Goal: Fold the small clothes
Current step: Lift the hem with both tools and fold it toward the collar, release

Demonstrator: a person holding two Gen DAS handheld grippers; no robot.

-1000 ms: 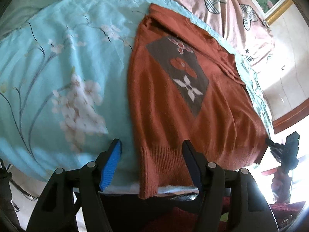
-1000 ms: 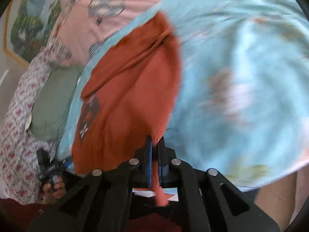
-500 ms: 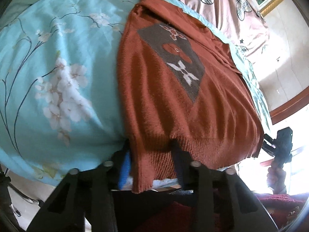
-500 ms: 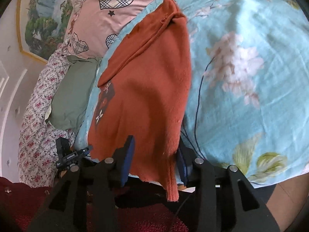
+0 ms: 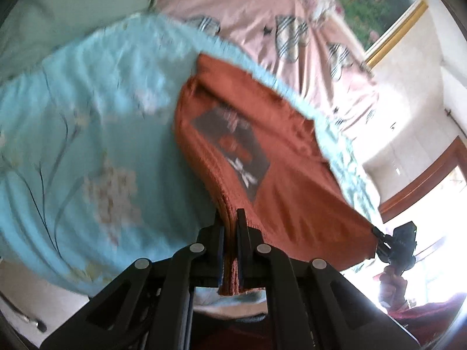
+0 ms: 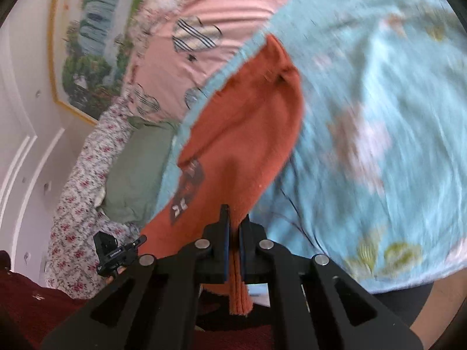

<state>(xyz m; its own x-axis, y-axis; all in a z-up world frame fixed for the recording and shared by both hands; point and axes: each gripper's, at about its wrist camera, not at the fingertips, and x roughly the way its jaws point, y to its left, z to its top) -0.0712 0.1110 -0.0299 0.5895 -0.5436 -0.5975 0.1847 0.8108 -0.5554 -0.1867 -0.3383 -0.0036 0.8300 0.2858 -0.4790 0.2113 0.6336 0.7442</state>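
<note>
A small rust-orange knit sweater (image 5: pixel 280 157) with a grey patch on its chest lies on a light blue floral bedspread (image 5: pixel 87 151). My left gripper (image 5: pixel 228 218) is shut on one bottom corner of the hem and lifts it. My right gripper (image 6: pixel 235 221) is shut on the other bottom corner of the sweater (image 6: pixel 248 134). The hem is stretched between them, raised off the bed. The right gripper (image 5: pixel 391 245) also shows at the right edge of the left wrist view, and the left gripper (image 6: pixel 116 252) shows low left in the right wrist view.
A pink quilt with plaid hearts (image 5: pixel 262 8) lies beyond the sweater. A green pillow (image 6: pixel 137 169) and a floral sheet (image 6: pixel 78 204) lie to the left in the right wrist view. A framed painting (image 6: pixel 96 29) hangs on the wall. The bed's front edge is right below the grippers.
Both grippers were open around the hem half a second ago and have shut on it. The hem has lifted off the bed and the views have tilted upward.
</note>
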